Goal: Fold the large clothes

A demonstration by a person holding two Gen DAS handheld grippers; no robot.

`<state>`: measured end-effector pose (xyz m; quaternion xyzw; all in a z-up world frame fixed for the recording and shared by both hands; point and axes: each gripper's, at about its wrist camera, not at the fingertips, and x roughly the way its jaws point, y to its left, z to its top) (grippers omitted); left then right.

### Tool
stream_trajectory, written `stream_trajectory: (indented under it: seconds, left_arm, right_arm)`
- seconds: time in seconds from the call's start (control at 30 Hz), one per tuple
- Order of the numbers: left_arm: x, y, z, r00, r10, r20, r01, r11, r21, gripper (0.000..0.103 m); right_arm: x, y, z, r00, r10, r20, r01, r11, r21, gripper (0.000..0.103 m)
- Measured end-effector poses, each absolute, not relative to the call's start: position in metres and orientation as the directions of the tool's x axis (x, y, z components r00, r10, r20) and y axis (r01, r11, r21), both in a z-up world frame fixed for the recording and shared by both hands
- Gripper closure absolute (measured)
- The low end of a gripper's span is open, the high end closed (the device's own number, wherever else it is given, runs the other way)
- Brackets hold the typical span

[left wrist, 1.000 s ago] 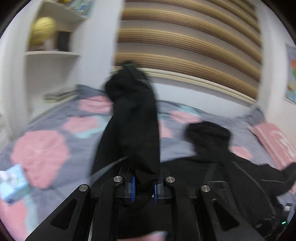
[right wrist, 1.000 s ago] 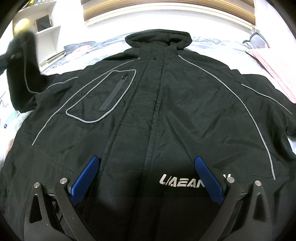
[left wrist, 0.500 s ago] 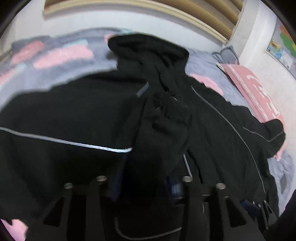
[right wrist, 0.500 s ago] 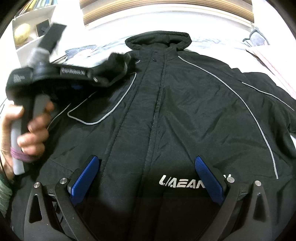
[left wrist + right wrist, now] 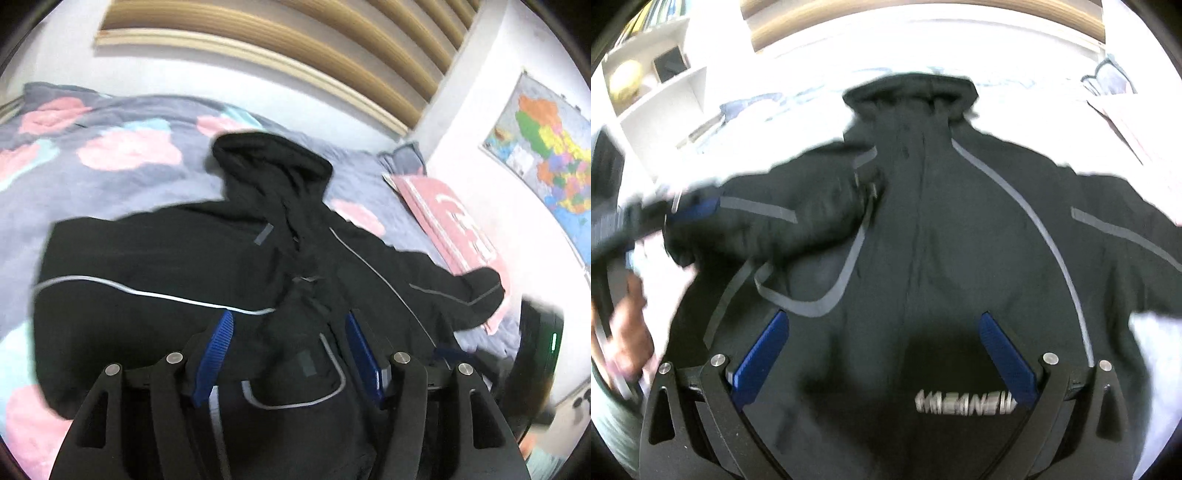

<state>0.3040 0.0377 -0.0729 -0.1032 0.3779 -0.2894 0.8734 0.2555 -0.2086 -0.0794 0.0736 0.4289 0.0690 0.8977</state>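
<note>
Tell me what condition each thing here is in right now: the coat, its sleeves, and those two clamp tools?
Black jacket: spread front-up on the bed, zipped shut.
Folded sleeve: laid across the chest.
Other sleeve: still stretched out sideways.
Hood: flat at the top, toward the headboard.
Left gripper: open, nothing between its fingers.
Right gripper: open wide, above the hem.
Bedspread: lying under the jacket.
</note>
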Motion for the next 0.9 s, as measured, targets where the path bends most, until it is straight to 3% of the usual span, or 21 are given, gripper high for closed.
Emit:
stream_trajectory:
  seconds: [0.1,0.23,0.37,0.43,0.47,0.5,0.73,0.9]
  left_arm:
    - [0.298,0.059,-0.067,0.598,-0.536,-0.596,0.396,0.844,-0.362,0.038]
    - [0.295,0.085,-0.065,0.664,-0.373,-0.648,0.273,0.928,-0.255,0.039]
    - [0.288,0.117,-0.057,0.687,-0.309,-0.658,0.236,0.951,-0.2,0.039]
    - [0.291,0.128,-0.057,0.69,-0.289,-0.664,0.216,0.957,-0.192,0.039]
    - [0.293,0.13,-0.059,0.688,-0.283,-0.669,0.208,0.959,-0.192,0.039]
    - [0.298,0.131,-0.062,0.681,-0.276,-0.679,0.199,0.961,-0.192,0.039]
    - [0.323,0.1,-0.079,0.652,-0.277,-0.706,0.212,0.96,-0.181,0.039]
    - [0.328,0.057,-0.072,0.642,-0.319,-0.698,0.282,0.944,-0.172,0.039]
  right_arm:
    - [0.289,-0.197,-0.075,0.64,0.182,-0.747,-0.077,0.982,0.173,0.0]
    - [0.333,-0.183,-0.094,0.598,0.263,-0.757,-0.1,0.962,0.255,0.013]
    - [0.364,-0.175,-0.119,0.562,0.269,-0.782,-0.049,0.955,0.293,0.013]
    - [0.377,-0.17,-0.133,0.525,0.277,-0.804,-0.037,0.952,0.304,0.032]
    - [0.383,-0.165,-0.139,0.493,0.289,-0.82,-0.049,0.951,0.306,0.057]
    - [0.383,-0.162,-0.139,0.491,0.281,-0.825,-0.056,0.955,0.291,0.066]
    - [0.345,-0.195,-0.068,0.641,0.206,-0.739,-0.088,0.977,0.196,0.073]
    - [0.316,-0.253,-0.026,0.737,0.024,-0.676,0.018,0.998,0.055,0.073]
